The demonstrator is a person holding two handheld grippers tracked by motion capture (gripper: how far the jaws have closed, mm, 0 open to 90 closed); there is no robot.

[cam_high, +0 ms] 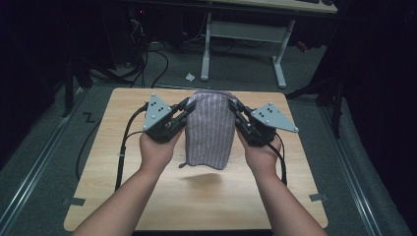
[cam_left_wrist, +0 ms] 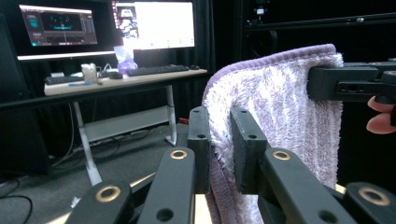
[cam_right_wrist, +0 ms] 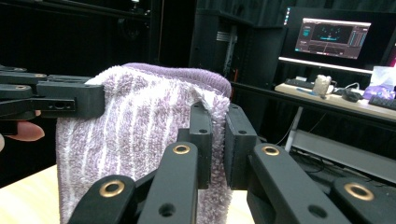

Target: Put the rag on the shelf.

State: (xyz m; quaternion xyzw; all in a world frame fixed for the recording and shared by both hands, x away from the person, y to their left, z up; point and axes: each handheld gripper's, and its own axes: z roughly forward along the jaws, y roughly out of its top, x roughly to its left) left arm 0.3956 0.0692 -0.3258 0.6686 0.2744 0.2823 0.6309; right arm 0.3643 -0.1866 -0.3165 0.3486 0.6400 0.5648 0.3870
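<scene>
You hold the towel [cam_high: 209,129] up over the table's [cam_high: 147,206] middle, left gripper [cam_high: 186,106] and right gripper [cam_high: 236,109] each clamped on a top corner. Each bite looks shallow; a tug apart could slip a corner free, dropping that side.

Dim room — glowing monitors [cam_left_wrist: 154,25], soft focus

Both forearms reach forward over the table; the left gripper [cam_high: 189,104] and right gripper [cam_high: 232,105] face each other, raised — each with jaws clamped on cloth between its pads.
</scene>
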